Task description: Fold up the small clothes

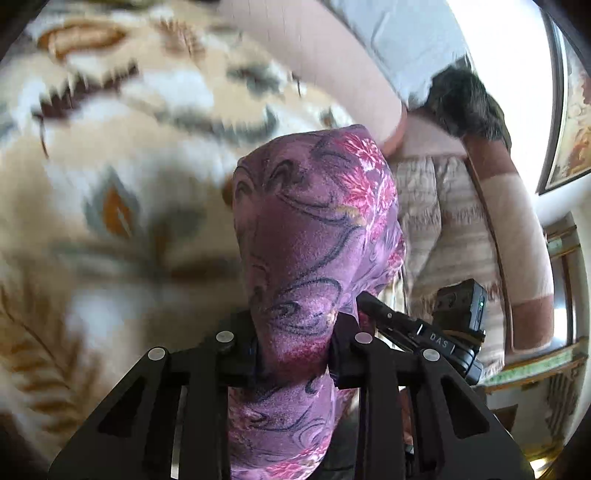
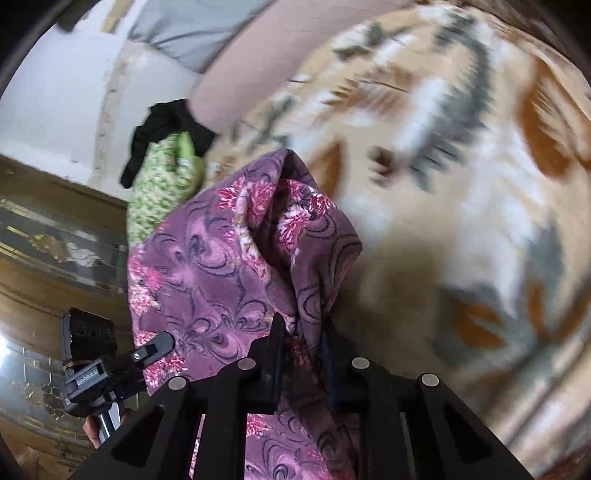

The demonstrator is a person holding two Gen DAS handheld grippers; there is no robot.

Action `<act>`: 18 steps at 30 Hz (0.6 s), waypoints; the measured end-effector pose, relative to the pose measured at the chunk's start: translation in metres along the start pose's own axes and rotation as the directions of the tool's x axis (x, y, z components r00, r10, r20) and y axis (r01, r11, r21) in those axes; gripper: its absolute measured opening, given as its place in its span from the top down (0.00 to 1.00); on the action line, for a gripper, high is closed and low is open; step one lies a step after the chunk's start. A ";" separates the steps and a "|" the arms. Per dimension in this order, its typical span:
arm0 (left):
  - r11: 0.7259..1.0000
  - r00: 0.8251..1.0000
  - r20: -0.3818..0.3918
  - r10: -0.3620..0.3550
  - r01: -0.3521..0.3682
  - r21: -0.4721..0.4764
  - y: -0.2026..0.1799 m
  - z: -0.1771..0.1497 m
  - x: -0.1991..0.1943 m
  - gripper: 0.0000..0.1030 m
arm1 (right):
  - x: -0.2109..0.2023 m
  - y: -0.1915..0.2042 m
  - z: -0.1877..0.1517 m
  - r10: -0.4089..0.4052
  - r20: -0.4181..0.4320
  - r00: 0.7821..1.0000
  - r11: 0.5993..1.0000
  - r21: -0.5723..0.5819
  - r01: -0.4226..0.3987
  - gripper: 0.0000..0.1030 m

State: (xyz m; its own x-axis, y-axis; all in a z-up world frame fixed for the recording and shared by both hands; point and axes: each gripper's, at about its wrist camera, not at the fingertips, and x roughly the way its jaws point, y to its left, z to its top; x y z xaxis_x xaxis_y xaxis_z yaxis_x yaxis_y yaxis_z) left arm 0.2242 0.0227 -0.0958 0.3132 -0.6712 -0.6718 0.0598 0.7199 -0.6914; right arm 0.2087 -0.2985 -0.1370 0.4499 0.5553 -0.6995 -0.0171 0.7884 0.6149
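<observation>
A purple floral garment (image 1: pixel 310 229) is bunched and pinched between the jaws of my left gripper (image 1: pixel 293 356), which is shut on it. The same purple garment (image 2: pixel 236 258) is also pinched in my right gripper (image 2: pixel 303 354), shut on a fold of it. The cloth hangs lifted above a beige patterned blanket (image 1: pixel 110 177), which also shows in the right wrist view (image 2: pixel 461 166). The other gripper shows at the right of the left wrist view (image 1: pixel 443 332) and at the left of the right wrist view (image 2: pixel 110 369). The views are motion-blurred.
A green knitted piece (image 2: pixel 159 184) and a black garment (image 2: pixel 162 125) lie at the blanket's edge. A dark furry item (image 1: pixel 469 107) and a striped sofa arm (image 1: pixel 517 258) are at the right. A grey pillow (image 2: pixel 199 33) lies at the back.
</observation>
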 end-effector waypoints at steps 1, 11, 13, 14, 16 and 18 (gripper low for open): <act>1.000 1.000 0.015 0.026 -0.026 0.009 0.002 0.013 -0.004 0.75 | 0.010 0.012 0.009 -0.002 0.002 1.000 1.000 -0.018 0.002 0.84; 0.974 0.977 -0.031 0.209 -0.211 -0.085 0.103 0.039 0.023 0.52 | 0.105 0.019 0.036 -0.138 -0.083 0.987 0.990 -0.009 0.138 0.82; 0.980 0.983 0.014 0.183 -0.181 -0.086 0.105 0.017 -0.001 0.50 | 0.077 0.025 0.022 -0.115 -0.052 0.992 0.993 -0.027 0.114 0.78; 0.982 0.984 0.035 0.173 -0.170 -0.082 0.104 0.006 -0.011 0.42 | 0.064 0.029 0.013 -0.105 -0.036 0.994 0.993 -0.055 0.103 0.74; 0.986 0.987 0.063 0.149 -0.143 -0.086 0.102 -0.021 -0.029 0.34 | 0.041 0.034 -0.011 -0.104 -0.011 0.995 0.991 -0.083 0.102 0.25; 0.987 0.987 0.057 0.150 -0.145 -0.072 0.096 -0.049 -0.032 0.34 | 0.030 0.039 -0.038 -0.118 -0.018 0.993 0.985 -0.127 0.114 0.28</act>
State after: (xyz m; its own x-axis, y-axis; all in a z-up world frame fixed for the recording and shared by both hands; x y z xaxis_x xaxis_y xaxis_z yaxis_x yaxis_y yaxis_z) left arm 0.1739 0.1045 -0.1533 0.3724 -0.5447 -0.7514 -0.0550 0.7953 -0.6038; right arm 0.1873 -0.2415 -0.1480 0.4322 0.4634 -0.7736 -0.0786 0.8739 0.4796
